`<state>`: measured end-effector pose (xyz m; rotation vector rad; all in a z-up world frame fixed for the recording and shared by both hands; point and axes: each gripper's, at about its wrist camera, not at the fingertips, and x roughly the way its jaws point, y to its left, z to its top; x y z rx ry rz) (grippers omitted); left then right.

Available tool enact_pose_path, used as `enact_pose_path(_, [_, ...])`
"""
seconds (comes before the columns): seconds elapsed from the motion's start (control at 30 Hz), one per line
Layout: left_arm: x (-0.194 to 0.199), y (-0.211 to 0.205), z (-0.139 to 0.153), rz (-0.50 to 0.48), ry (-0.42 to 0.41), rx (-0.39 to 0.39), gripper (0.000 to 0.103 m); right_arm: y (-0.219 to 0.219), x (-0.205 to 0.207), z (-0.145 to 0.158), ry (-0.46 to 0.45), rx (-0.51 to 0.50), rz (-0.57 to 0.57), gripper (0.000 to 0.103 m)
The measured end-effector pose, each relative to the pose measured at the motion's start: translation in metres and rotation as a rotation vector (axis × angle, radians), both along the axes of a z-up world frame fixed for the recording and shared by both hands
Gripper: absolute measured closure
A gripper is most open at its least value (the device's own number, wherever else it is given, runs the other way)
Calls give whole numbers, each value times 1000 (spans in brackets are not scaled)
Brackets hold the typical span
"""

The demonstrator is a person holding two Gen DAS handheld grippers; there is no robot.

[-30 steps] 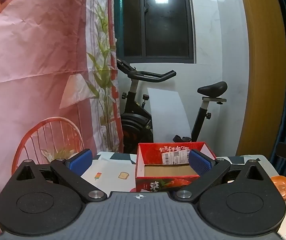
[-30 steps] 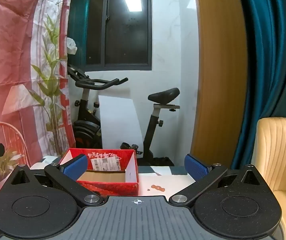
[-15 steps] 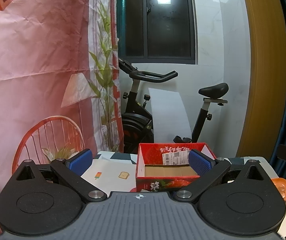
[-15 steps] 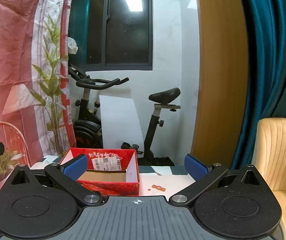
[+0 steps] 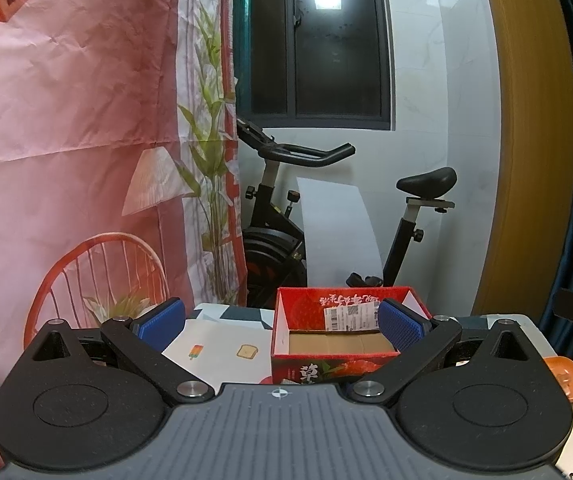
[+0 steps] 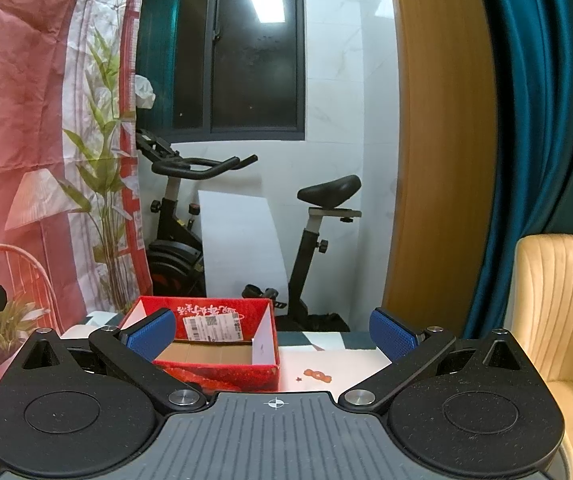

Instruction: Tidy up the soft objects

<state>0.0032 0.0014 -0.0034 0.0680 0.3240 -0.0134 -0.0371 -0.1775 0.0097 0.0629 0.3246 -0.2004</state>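
Note:
A red cardboard box [image 5: 338, 336] with a bare brown floor and a white label stands open on the table's far part; it also shows in the right wrist view [image 6: 222, 352]. My left gripper [image 5: 282, 322] is open and empty, held level and short of the box. My right gripper [image 6: 272, 332] is open and empty, with the box behind its left finger. No soft object shows in either view; the table near me is hidden behind the gripper bodies.
The table [image 5: 222, 344] has a white printed cloth. An orange dish [image 5: 566, 372] sits at its right edge. An exercise bike [image 5: 286, 216] and a white board stand behind the table. A cream chair [image 6: 558, 304] stands at the right. A pink backdrop [image 5: 66, 120] hangs at the left.
Both views have shifted only slightly; the left gripper has drifted a little. Both grippers stay open and empty.

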Motion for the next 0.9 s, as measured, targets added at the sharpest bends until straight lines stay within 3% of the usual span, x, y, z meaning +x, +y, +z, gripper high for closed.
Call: enact_pose_path(0.9, [-1, 4, 0, 6, 10, -13, 0, -1, 0, 0, 0, 2, 0, 0])
